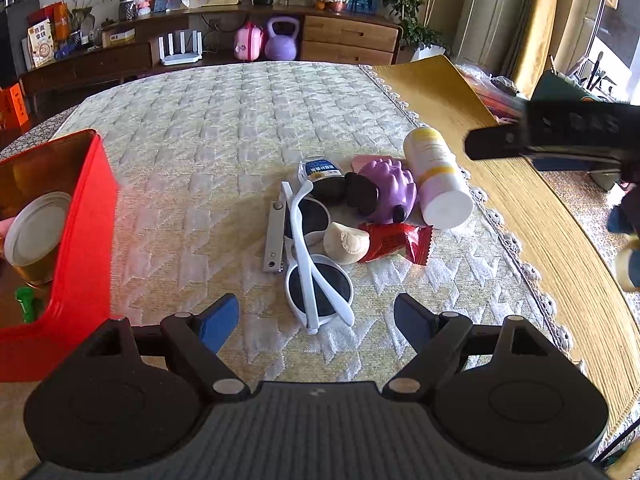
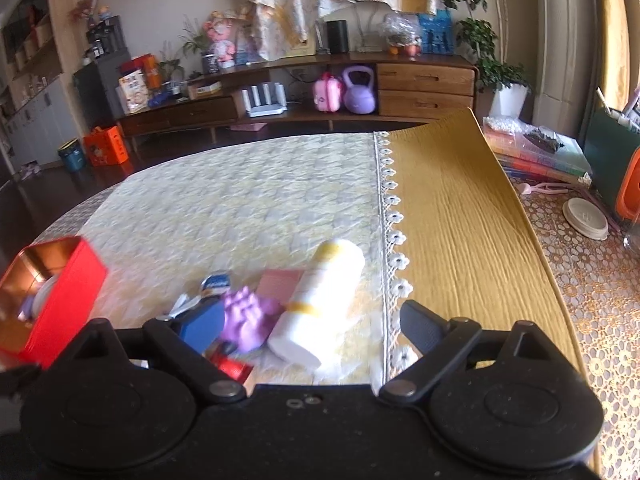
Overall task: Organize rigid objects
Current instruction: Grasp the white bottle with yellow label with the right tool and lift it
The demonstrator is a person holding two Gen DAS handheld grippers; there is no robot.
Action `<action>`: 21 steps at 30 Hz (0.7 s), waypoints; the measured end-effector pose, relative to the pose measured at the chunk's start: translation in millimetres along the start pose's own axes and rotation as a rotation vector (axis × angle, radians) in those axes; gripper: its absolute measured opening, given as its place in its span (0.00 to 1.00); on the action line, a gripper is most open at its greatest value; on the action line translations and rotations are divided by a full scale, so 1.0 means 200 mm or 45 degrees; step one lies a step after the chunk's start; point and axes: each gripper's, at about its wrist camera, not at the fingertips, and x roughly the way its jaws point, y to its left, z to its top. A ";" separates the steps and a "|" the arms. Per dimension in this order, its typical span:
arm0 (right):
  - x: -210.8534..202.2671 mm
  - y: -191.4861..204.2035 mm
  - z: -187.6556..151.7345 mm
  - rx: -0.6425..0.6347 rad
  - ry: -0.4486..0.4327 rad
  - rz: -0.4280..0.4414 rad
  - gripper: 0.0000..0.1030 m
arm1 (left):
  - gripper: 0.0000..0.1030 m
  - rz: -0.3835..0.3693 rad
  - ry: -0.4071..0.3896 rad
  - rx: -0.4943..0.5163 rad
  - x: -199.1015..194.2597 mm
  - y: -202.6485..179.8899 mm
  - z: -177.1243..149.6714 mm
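the label on the white cylindrical bottle with a yellow band [image 1: 437,178] is lying on its side too blurred to read, and the small white-and-blue packet [image 1: 319,169] behind the pile is carrying blue print that cannot be made out; across the room a white-and-orange snack bag [image 1: 41,42] is showing large characters, also illegible. the open red metal tin box [image 1: 76,248] is sitting at the left edge of the quilted cream tablecloth [image 1: 224,128], and inside it a round jar with a white lid [image 1: 36,234] is leaning against the wall, with a small green object [image 1: 27,300] lying beside it. the pile of rigid things is resting near the middle of the cloth: white-framed sunglasses with dark round lenses [image 1: 316,264] are lying folded, touching a silver metal nail clipper [image 1: 275,236] on their left, a beige shell-like piece [image 1: 346,242] and a red crinkled foil wrapper [image 1: 394,242] on their right, with a purple ridged plastic toy [image 1: 386,192] and the bottle just behind. the left gripper [image 1: 316,320] is hovering over the sunglasses with its blue-padded fingers [image 1: 218,320] spread wide and gripping nothing. the right gripper [image 2: 308,324] is hanging above the bottle [image 2: 320,300] and the purple toy [image 2: 248,316], its fingers likewise spread wide apart and empty, beside the mustard-yellow ribbed cloth [image 2: 460,220].
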 end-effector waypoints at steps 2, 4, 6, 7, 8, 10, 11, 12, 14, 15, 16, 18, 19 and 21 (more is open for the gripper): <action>0.06 0.00 0.01 0.008 0.011 -0.024 0.87 | 0.82 0.004 -0.002 0.004 0.02 -0.01 0.00; 0.12 -0.01 0.02 0.015 0.021 -0.033 0.83 | 0.82 0.013 -0.008 0.004 0.03 -0.01 0.00; 0.16 -0.01 0.03 0.020 0.035 -0.053 0.81 | 0.82 0.008 -0.011 -0.003 0.04 -0.01 0.00; 0.18 -0.01 0.03 0.025 0.040 -0.058 0.80 | 0.80 0.007 -0.009 -0.006 0.04 -0.01 0.00; 0.20 -0.01 0.04 0.032 0.046 -0.062 0.79 | 0.75 0.005 -0.005 -0.007 0.05 -0.01 0.00; 0.23 -0.01 0.04 0.046 0.057 -0.072 0.75 | 0.70 -0.001 0.006 -0.001 0.07 -0.02 0.00; 0.24 -0.01 0.04 0.053 0.063 -0.067 0.74 | 0.69 -0.005 0.009 0.005 0.07 -0.02 0.00; 0.25 -0.01 0.04 0.061 0.070 -0.062 0.72 | 0.69 0.000 0.004 0.017 0.07 -0.03 0.00; 0.27 -0.01 0.04 0.070 0.083 -0.057 0.69 | 0.66 0.001 -0.002 0.031 0.08 -0.04 0.00; 0.28 -0.01 0.04 0.073 0.087 -0.058 0.67 | 0.65 0.003 -0.004 0.032 0.08 -0.04 0.00; 0.29 -0.01 0.04 0.077 0.092 -0.059 0.66 | 0.63 0.003 -0.005 0.032 0.08 -0.04 0.00; 0.31 -0.01 0.03 0.090 0.104 -0.054 0.66 | 0.59 0.010 -0.008 0.032 0.08 -0.04 0.00; 0.32 -0.01 0.03 0.096 0.109 -0.053 0.65 | 0.54 0.019 -0.010 0.037 0.09 -0.04 0.00; 0.33 -0.01 0.03 0.103 0.116 -0.052 0.64 | 0.47 0.041 -0.014 0.053 0.09 -0.04 0.00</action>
